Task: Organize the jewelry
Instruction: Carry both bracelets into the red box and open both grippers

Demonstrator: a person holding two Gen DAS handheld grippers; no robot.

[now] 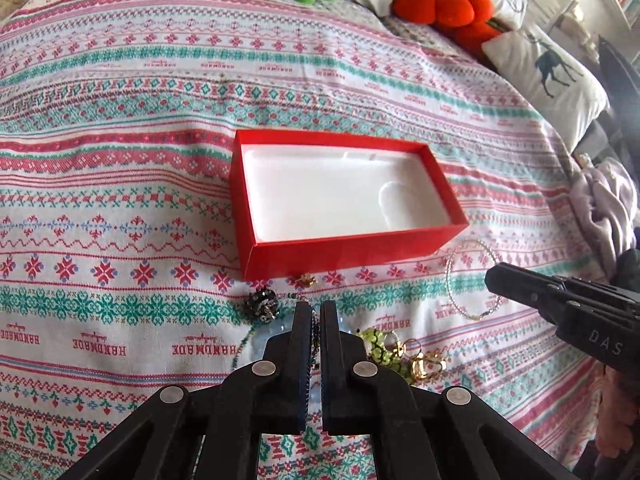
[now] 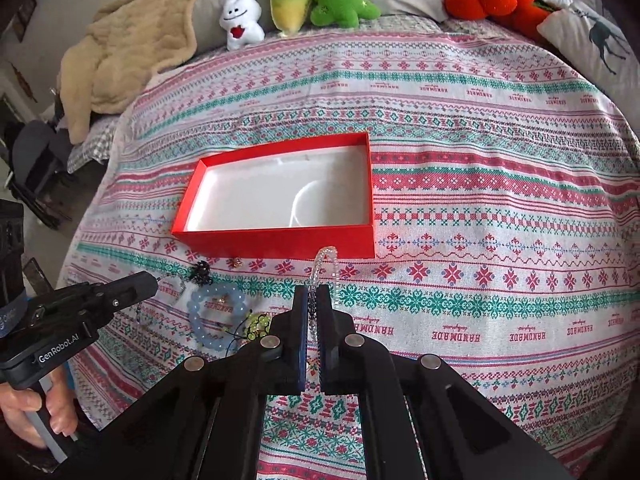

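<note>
Black plastic makes up both tools. The left hand-held gripper (image 1: 316, 308) has its jaws pressed together on a thin dark beaded strand (image 1: 314, 330) that runs down between the pads. The right hand-held gripper (image 2: 319, 294) is likewise clamped, pinching a clear crystal-bead bracelet (image 2: 326, 268) whose loop arches up just ahead of its tips.

Judging by the task, the step in hand is carrying these two pieces to the open red cardboard box with a white moulded liner (image 1: 256, 208), which lies just ahead of both tools on the patterned red, green and white bedspread (image 1: 120, 160). To do it well, I would keep both grips firm, lift until the dangling ends clear the box's near wall, and let go only once each piece hangs over the liner. The dark strand may trail into the heap beneath it, so a slow rise would help avoid dragging neighbours along.

Below and beside the left tool lie the rest: a black-and-silver beaded cluster (image 1: 262, 304), a small gold-coloured charm (image 1: 306, 279) near the box wall, a yellow-green beaded piece (image 1: 376, 344), gold rings (image 1: 424, 364) and a pale blue round-bead bracelet (image 2: 208, 312).

Hard to make out: how long the dark strand is, since the jaws hide most of it, and whether it is tangled with the blue bracelet. The right tool's own fingers cover the lower half of the crystal bracelet.
</note>
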